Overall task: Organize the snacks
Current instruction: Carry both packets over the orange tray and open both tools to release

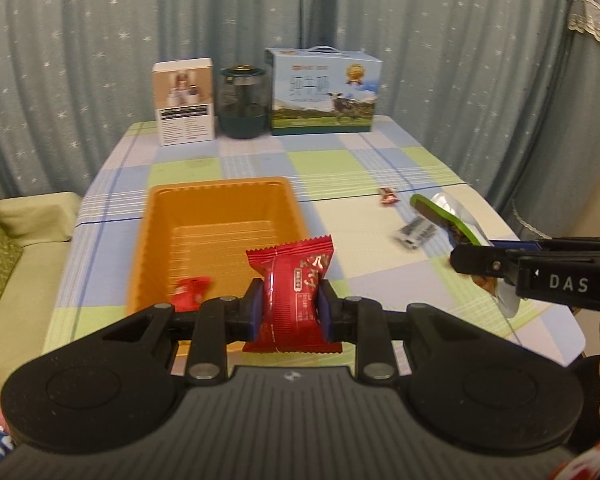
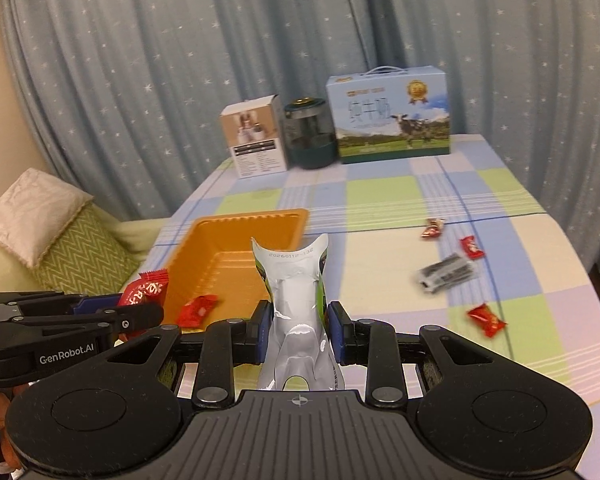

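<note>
a red snack packet (image 1: pixel 294 292) is gripped upright between the blue pads of the left claw (image 1: pixel 289 306), held above the near end of the orange tray (image 1: pixel 156 216). inside the tray, near its front wall, one small red candy (image 1: pixel 191 287) is seen lying; the rest of the tray floor shows bare ribbed plastic. the tray itself is set on the counter (image 1: pixel 380 168), which is covered by a checked cloth of blue, green and white.

a silver and green pouch (image 2: pixel 298 308) is pinched between the pads of the right claw (image 2: pixel 298 322), its printed top edge flared upward, just to the right of the tray's near corner. in the left wrist view the same pouch (image 1: pixel 448 216) is seen sticking out of the right claw (image 1: pixel 472 258), well to the right of the tray.

to the right of the tray, apart from it, loose snacks are scattered on the cloth: a dark wrapped bar (image 2: pixel 446 272), blurred, and four small red candies (image 2: pixel 486 320), (image 2: pixel 472 247), (image 2: pixel 432 228), one of which also shows in the left wrist view (image 1: pixel 388 196).

beyond the tray, along the far edge of the counter, a white carton (image 1: pixel 184 102), a dark green jar (image 1: pixel 243 102) and a blue milk box (image 1: pixel 324 92) with a handle are lined up side by side. a star-patterned curtain (image 1: pixel 80 60) hangs behind them. to the left of the tray, off the counter, a pale sofa with a green zigzag cushion (image 2: pixel 84 256) is visible.
</note>
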`<state>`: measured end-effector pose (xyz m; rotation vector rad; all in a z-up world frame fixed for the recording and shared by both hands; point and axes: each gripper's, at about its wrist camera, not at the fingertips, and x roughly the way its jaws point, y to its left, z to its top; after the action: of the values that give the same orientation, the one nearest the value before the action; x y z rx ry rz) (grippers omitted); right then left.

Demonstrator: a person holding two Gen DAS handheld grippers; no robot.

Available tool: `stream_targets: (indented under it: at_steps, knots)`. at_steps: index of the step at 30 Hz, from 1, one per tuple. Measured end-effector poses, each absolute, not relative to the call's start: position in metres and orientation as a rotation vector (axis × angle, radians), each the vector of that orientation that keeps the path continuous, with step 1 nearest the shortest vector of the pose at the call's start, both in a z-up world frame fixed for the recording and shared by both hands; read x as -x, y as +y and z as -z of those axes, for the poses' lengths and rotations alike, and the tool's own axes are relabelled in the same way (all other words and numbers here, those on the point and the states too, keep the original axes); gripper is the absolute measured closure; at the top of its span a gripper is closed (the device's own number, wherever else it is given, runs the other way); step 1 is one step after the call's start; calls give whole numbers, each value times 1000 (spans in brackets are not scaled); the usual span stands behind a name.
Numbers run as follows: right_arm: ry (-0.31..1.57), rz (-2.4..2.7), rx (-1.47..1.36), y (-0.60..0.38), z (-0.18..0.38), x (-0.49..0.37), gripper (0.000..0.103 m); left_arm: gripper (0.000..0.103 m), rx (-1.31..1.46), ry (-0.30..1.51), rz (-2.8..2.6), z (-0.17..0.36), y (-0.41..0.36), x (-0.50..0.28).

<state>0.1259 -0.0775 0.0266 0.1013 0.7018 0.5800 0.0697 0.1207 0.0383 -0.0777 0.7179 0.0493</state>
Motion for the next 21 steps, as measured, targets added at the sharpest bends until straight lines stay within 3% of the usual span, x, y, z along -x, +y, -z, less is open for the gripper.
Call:
stream_targets:
  at_steps: [21]
  knots:
    - [759, -689, -58, 10, 1, -183, 73, 78, 115, 760, -124, -12, 194, -111]
